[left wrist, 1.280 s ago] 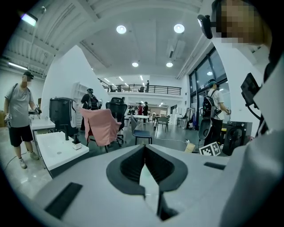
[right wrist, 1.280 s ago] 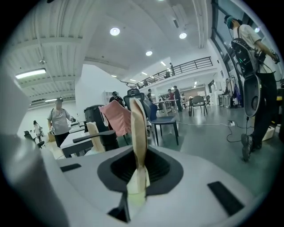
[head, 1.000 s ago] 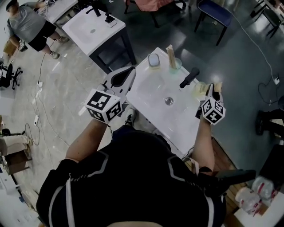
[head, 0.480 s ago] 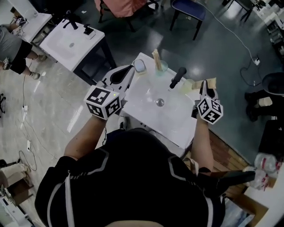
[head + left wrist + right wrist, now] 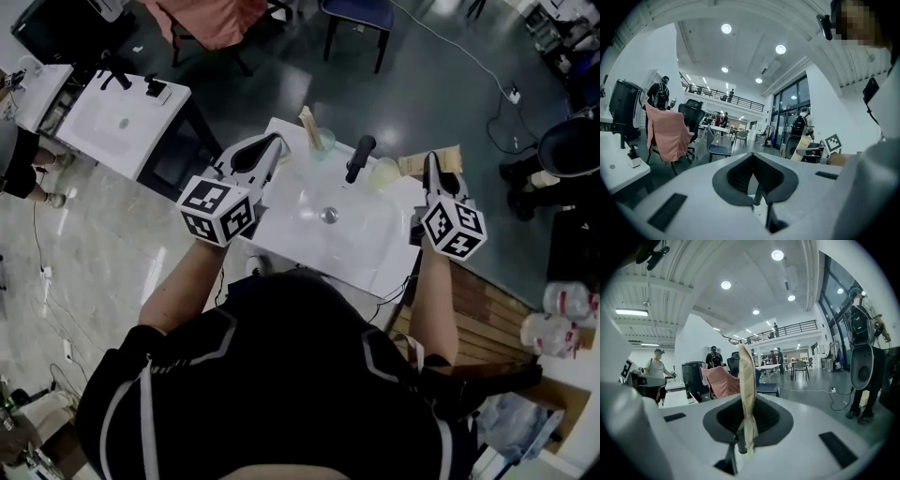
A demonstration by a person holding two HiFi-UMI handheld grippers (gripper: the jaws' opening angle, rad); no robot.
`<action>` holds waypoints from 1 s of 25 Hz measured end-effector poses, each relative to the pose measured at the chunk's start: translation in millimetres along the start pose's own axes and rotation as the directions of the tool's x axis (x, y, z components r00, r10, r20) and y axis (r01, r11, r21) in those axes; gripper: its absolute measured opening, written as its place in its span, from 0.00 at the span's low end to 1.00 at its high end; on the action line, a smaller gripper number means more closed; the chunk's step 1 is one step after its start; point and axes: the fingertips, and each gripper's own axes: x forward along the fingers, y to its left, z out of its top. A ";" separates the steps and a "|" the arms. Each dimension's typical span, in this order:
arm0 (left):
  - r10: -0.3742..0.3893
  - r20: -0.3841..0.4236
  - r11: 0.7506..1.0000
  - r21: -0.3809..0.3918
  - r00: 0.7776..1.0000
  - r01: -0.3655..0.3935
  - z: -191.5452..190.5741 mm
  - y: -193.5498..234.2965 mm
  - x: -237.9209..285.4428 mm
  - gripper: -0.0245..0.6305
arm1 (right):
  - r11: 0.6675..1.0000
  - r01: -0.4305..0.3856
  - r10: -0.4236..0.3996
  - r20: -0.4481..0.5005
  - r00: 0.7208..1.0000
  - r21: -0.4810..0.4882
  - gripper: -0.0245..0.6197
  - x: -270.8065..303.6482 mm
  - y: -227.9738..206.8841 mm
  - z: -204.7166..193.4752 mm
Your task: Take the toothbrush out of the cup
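My right gripper [image 5: 429,167] is shut on a toothbrush in a tan paper wrapper [image 5: 433,160], held over the right edge of the white sink top [image 5: 370,258]. In the right gripper view the wrapped toothbrush [image 5: 746,380] stands upright between the closed jaws [image 5: 744,405]. A pale, see-through cup [image 5: 382,173] stands just left of that gripper, apart from the toothbrush. My left gripper [image 5: 270,147] hangs over the sink top's back left corner, shut and empty; in the left gripper view its jaws [image 5: 753,161] meet with nothing between them.
A black tap [image 5: 359,156] rises behind the basin's drain [image 5: 328,215]. A second clear cup [image 5: 319,141] with a tan wrapped stick [image 5: 307,121] stands at the back left. Another white sink table [image 5: 117,127] stands far left, with chairs and cables on the floor beyond.
My right gripper has risen with the wrapped toothbrush, which now sits clear of the pale cup. The left gripper has drifted a little over the sink's back left corner.
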 end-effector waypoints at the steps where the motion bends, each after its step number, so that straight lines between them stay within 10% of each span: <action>1: -0.007 -0.001 1.000 -0.002 1.000 0.007 0.4 1.8 2.0 0.04 | 1.000 0.006 -0.006 0.003 1.000 -0.009 0.10 -2.6 2.4 5.0; 25: -0.107 -0.122 0.994 0.023 0.987 0.111 -51.8 36.2 62.6 0.05 | 0.979 0.188 -0.180 0.091 0.979 -0.085 0.10 -58.3 29.1 54.0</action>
